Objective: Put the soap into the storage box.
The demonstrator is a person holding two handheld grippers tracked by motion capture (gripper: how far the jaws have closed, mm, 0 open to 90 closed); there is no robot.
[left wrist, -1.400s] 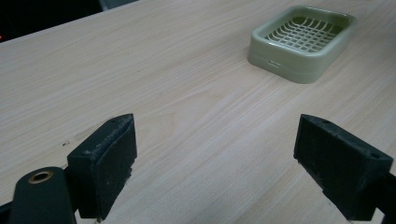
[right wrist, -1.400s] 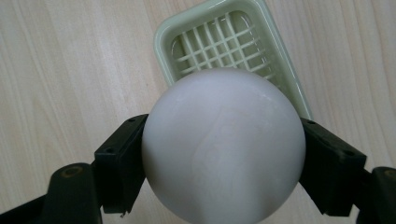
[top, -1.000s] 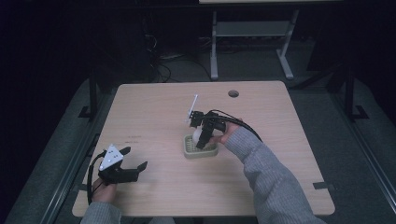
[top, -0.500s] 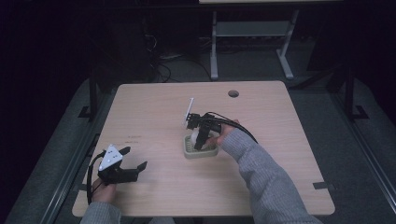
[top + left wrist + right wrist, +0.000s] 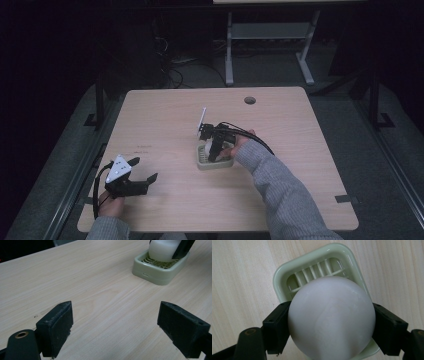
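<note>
A round white soap bar [image 5: 331, 317] is clamped between the two black jaws of my right gripper [image 5: 331, 326], which points straight down over a pale green slatted soap dish [image 5: 312, 267]. In the high view, the right gripper [image 5: 212, 154] is at the dish [image 5: 202, 164] in the middle of the table. In the left gripper view, the soap [image 5: 163, 250] meets the slats of the dish [image 5: 155, 272]. My left gripper [image 5: 145, 169] rests near the front left of the table. It is open, with bare wood between its jaws [image 5: 116, 325].
The light wooden table [image 5: 300, 150] has a round cable hole [image 5: 249, 100] near its far edge. Behind the table, a white-legged desk frame [image 5: 270, 35] and cables stand on the dark floor.
My right gripper has come down and slightly nearer with the soap, ending at the dish. The left gripper has stayed put.
</note>
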